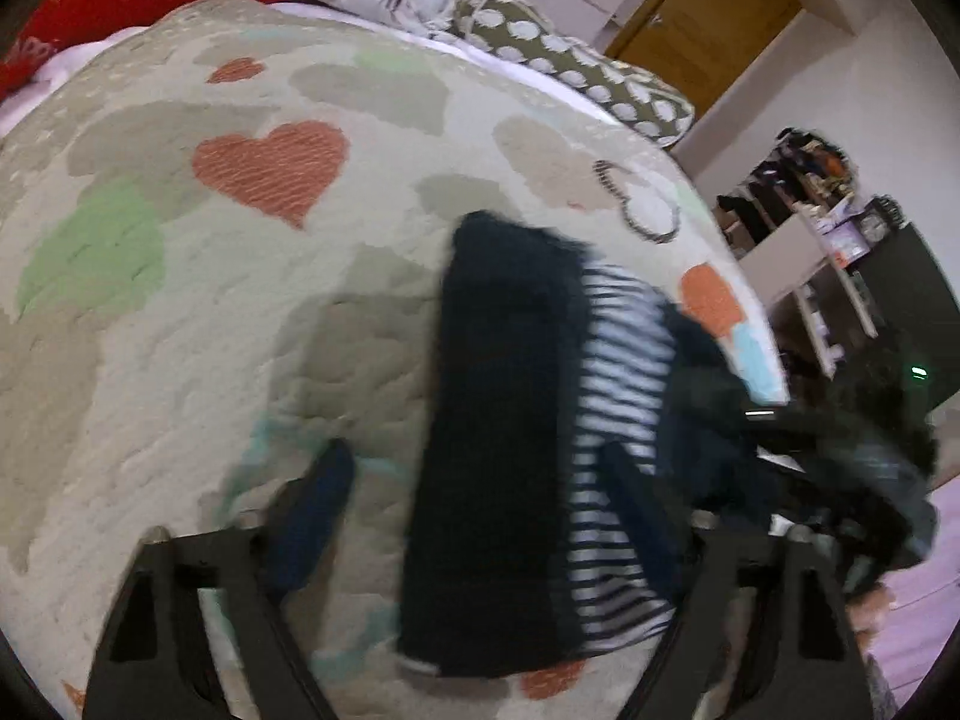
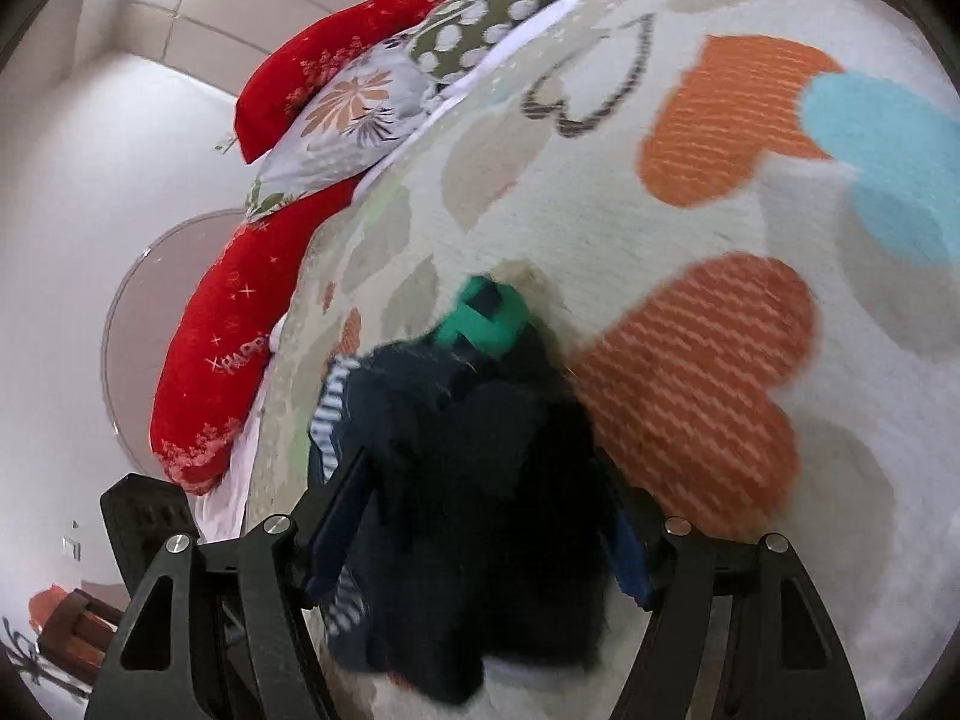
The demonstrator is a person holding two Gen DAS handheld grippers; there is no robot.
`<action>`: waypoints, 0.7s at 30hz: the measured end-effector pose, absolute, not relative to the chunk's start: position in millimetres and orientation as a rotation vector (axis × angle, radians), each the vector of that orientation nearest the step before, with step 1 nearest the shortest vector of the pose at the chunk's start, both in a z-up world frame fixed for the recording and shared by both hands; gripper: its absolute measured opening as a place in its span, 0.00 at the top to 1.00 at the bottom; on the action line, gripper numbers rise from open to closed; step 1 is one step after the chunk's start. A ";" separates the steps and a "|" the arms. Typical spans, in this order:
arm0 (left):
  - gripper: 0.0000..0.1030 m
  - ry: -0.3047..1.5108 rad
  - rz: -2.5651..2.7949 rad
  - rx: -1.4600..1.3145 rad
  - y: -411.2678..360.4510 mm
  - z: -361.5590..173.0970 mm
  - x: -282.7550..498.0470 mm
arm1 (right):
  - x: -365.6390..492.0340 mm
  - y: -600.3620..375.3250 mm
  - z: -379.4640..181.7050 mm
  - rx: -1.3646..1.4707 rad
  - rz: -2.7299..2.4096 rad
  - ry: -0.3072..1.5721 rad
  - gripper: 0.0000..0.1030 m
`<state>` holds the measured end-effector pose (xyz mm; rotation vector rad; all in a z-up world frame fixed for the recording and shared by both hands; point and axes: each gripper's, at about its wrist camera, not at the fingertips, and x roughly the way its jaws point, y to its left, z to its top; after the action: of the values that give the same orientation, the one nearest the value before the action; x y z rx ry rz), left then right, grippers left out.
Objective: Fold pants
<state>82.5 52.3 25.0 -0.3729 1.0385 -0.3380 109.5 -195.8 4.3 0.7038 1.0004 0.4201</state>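
Note:
The dark navy pants [image 1: 498, 420], with a striped lining [image 1: 624, 360] showing, lie folded in a long strip on the heart-patterned bedspread [image 1: 180, 330]. My left gripper [image 1: 480, 510] hangs over their near end and straddles them. It is open: the left finger [image 1: 318, 510] stands clear of the cloth and the right finger rests at the striped edge. In the right wrist view the pants [image 2: 480, 480] are bunched thick between the fingers of my right gripper [image 2: 486, 528], and the cloth fills the gap from pad to pad. A green piece [image 2: 489, 324] shows at the bundle's far end.
Red pillows [image 2: 222, 372], a flowered pillow [image 2: 354, 120] and a dotted pillow [image 1: 576, 66] line the head of the bed. Past the bed's right edge stand shelves with clutter [image 1: 810, 228] and a wooden door [image 1: 708, 18]. The right gripper's dark body [image 1: 840, 468] sits at that edge.

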 end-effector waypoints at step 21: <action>0.57 1.013 -0.271 -0.356 33.6 49.1 114.8 | 158.4 -221.2 20.8 0.614 0.327 1.008 0.44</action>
<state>114.8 33.6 49.1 -0.3559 1.0128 -0.2705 158.4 -221.2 20.8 0.6140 1.0078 0.3273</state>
